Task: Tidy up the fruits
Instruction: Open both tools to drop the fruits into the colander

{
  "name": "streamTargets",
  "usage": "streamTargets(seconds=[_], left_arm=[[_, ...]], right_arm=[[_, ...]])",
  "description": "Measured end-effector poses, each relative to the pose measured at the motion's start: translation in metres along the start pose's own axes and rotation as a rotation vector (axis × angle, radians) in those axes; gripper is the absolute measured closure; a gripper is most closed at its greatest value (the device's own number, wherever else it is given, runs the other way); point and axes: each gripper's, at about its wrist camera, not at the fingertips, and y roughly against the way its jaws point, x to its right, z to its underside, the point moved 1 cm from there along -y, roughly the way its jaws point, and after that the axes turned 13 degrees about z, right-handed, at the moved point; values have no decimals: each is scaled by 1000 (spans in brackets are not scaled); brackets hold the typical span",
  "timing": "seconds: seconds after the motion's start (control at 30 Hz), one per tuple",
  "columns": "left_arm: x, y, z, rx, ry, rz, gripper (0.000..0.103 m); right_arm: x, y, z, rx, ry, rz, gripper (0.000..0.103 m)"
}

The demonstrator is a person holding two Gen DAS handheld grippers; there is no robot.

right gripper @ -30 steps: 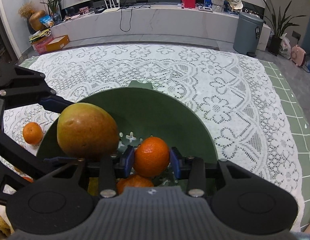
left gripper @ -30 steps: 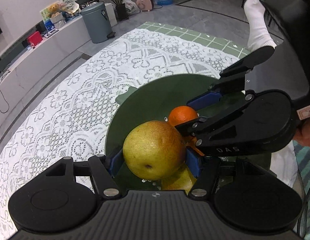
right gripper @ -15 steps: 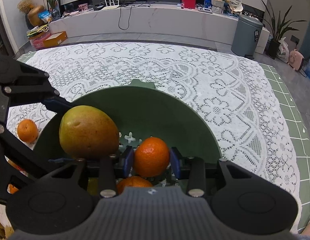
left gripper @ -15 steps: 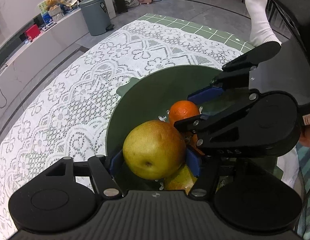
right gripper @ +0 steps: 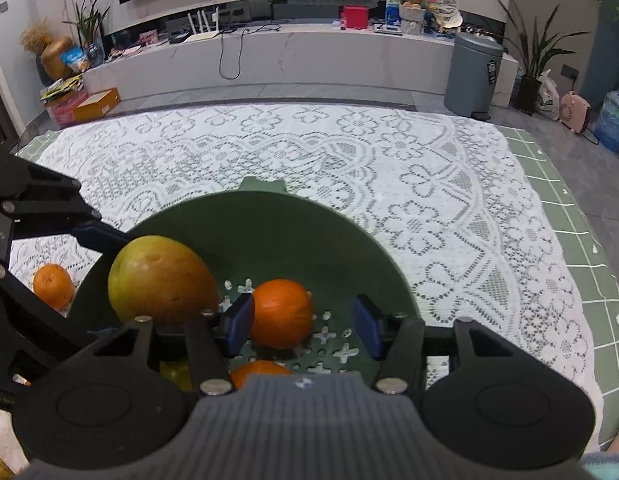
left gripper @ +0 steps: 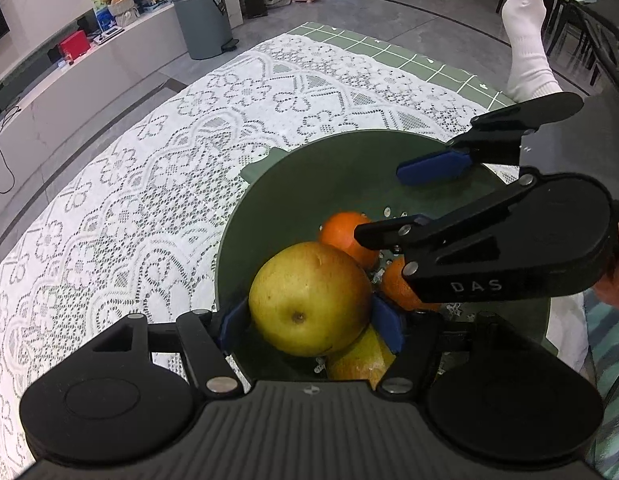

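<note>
A dark green perforated bowl [left gripper: 329, 168] [right gripper: 293, 232] stands on the lace cloth. My left gripper [left gripper: 309, 328] has its blue pads against both sides of a yellow-green pear [left gripper: 309, 296] [right gripper: 163, 280] just above the bowl's near side, and its jaws are opening. A second pear [left gripper: 357, 360] lies under it. My right gripper [right gripper: 303, 324] [left gripper: 397, 204] hangs over the bowl with its jaws opening. An orange [right gripper: 281, 314] [left gripper: 345, 236] sits on the bowl's floor between them, clear of the right pad. Another orange [right gripper: 257, 372] [left gripper: 401, 284] lies beside it.
One orange [right gripper: 53, 296] lies on the white lace tablecloth [right gripper: 349, 152] left of the bowl. A green grid mat [right gripper: 589, 280] shows at the cloth's right edge. A socked foot [left gripper: 525, 40] rests beyond the table. A grey bin [right gripper: 473, 72] stands far off on the floor.
The right gripper's jaws have spread apart and let go of the orange, which now rests in the bowl. The left gripper still has the pear between its pads, hardly moved.
</note>
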Motion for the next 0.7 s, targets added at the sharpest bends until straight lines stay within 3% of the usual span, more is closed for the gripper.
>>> streamTargets(seconds=[0.33,0.7], left_arm=[[7,30,-1,61,1,-24,16],[21,83,27,213,32,-94,16]], right_arm=[[6,10,3,33,-48,6,41],[-9,36,18,115,-98,4,32]])
